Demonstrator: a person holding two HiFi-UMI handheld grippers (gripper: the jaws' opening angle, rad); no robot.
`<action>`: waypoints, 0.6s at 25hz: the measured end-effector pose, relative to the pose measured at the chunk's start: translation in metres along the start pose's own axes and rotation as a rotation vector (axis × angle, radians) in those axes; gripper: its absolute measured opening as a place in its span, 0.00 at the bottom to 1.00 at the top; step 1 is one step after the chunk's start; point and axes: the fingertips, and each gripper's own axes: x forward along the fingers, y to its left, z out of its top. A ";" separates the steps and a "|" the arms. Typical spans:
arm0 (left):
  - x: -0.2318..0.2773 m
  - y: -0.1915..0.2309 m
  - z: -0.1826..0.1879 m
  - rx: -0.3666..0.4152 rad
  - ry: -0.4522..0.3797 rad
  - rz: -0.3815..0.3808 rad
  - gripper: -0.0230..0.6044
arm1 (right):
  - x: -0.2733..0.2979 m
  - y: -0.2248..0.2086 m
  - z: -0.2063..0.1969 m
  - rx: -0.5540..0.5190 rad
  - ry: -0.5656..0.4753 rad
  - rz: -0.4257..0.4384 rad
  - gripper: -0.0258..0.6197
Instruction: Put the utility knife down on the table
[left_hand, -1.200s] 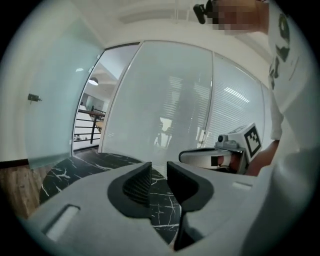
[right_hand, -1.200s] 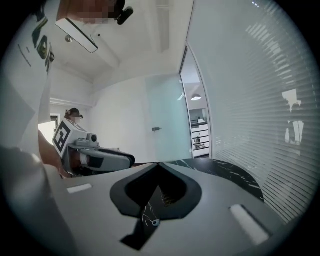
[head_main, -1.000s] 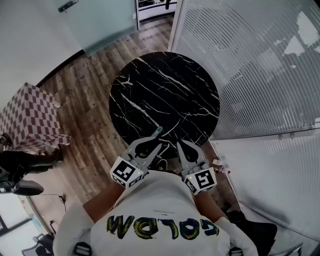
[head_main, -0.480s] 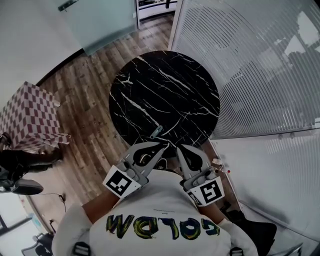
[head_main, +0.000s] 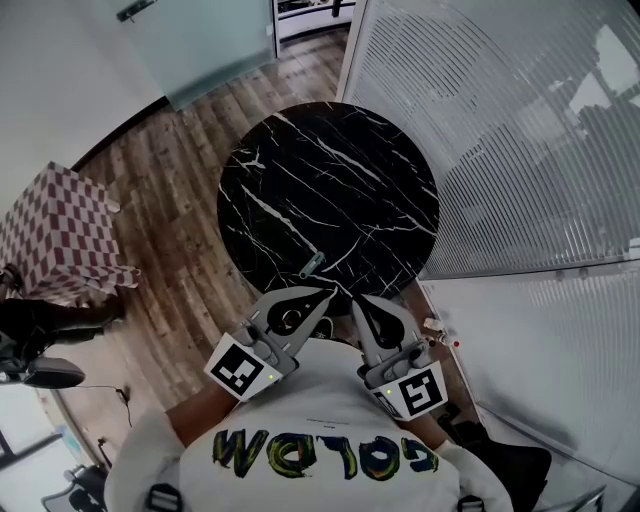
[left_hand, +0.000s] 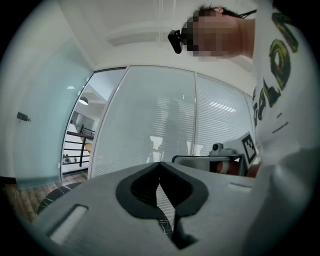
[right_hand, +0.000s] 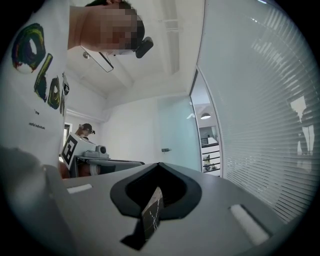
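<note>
Utility knife (head_main: 312, 265) lies on marble table (head_main: 350, 150), checkered stool (head_main: 60, 235) well apart.

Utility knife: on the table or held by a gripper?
On the table: the utility knife lies on the black table, clear of the left gripper and right gripper, both shut.

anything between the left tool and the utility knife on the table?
Nothing. The head view shows only bare black marble table between the utility knife and the shut left tool.

Glossy marble table (head_main: 330, 190), wooden floor (head_main: 180, 240)
</note>
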 end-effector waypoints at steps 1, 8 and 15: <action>0.000 0.000 0.001 -0.002 -0.003 0.000 0.04 | 0.000 0.000 0.001 -0.001 -0.002 0.000 0.04; 0.003 0.002 0.003 0.001 -0.010 0.004 0.04 | 0.000 -0.002 0.004 -0.008 -0.007 -0.005 0.04; 0.004 0.002 0.004 -0.006 -0.009 0.008 0.04 | 0.000 -0.002 0.005 0.005 -0.004 0.001 0.04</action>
